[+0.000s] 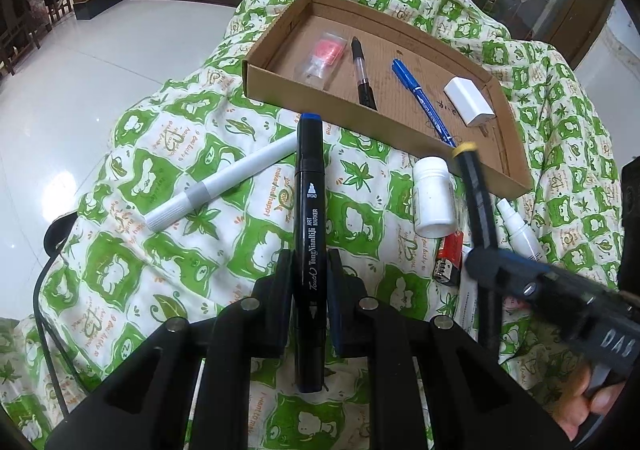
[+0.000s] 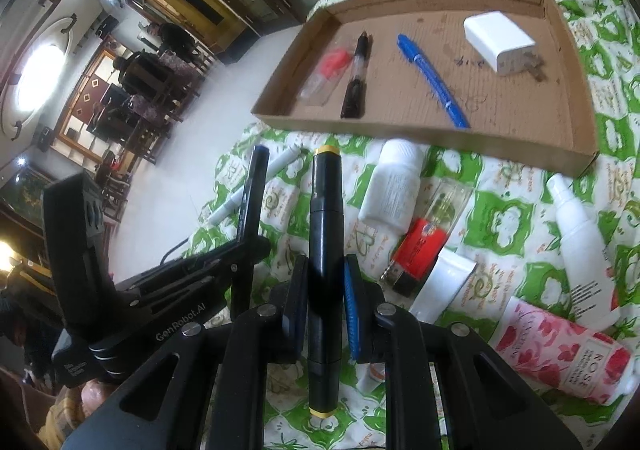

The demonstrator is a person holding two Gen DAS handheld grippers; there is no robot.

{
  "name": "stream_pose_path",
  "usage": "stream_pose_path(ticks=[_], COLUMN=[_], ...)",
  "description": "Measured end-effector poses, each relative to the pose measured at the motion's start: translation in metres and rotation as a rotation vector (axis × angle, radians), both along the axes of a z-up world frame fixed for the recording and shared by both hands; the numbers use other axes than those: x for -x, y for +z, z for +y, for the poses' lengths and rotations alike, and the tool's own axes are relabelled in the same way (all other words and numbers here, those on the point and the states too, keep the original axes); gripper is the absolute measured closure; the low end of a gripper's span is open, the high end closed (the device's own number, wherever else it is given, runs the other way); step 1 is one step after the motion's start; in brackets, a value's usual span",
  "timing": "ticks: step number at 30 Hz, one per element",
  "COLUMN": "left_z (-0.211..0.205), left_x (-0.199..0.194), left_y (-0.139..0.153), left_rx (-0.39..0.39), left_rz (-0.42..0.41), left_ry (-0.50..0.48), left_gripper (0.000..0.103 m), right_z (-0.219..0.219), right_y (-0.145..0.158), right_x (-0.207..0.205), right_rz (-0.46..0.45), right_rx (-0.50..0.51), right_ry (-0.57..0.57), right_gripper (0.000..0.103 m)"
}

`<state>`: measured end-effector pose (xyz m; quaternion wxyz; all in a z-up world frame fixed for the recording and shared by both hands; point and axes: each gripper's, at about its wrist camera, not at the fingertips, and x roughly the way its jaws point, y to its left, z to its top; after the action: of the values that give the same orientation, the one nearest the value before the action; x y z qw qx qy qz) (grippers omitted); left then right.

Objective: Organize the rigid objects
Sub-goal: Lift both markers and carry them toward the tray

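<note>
Markers are up off the green cloth (image 1: 168,250), both just short of the cardboard tray's (image 1: 320,106) near wall. The left gripper (image 1: 308,278) is clamped on the blue-capped marker (image 1: 308,210); the right gripper (image 2: 326,290) is clamped on the yellow-capped marker (image 2: 325,242). I'd carry each over that wall, lower it flat beside the blue pen (image 1: 424,102), then let go.

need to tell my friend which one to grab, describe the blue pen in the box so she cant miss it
Find the shallow cardboard box on the green-and-white patterned cloth. Four things lie inside it; the blue pen lies slantwise near the middle, between a black-and-clear pen and a white charger plug. It is the only all-blue thing in the box.
</note>
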<state>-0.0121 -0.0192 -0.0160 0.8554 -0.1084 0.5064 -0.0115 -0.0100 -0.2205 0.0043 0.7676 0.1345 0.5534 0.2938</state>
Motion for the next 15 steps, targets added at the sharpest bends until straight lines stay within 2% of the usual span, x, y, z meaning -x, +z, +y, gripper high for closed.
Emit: stream_pose_path(ticks=[15], left_z=[0.000], left_x=[0.002], left_y=[0.004], left_rx=[0.010], left_rz=[-0.012], left_ry=[0.009], left_gripper=[0.090], right_z=[-0.052], right_y=[0.021], right_x=[-0.026], right_rz=[-0.060], right_rx=[-0.051], right_ry=[-0.163], right_gripper=[0.088])
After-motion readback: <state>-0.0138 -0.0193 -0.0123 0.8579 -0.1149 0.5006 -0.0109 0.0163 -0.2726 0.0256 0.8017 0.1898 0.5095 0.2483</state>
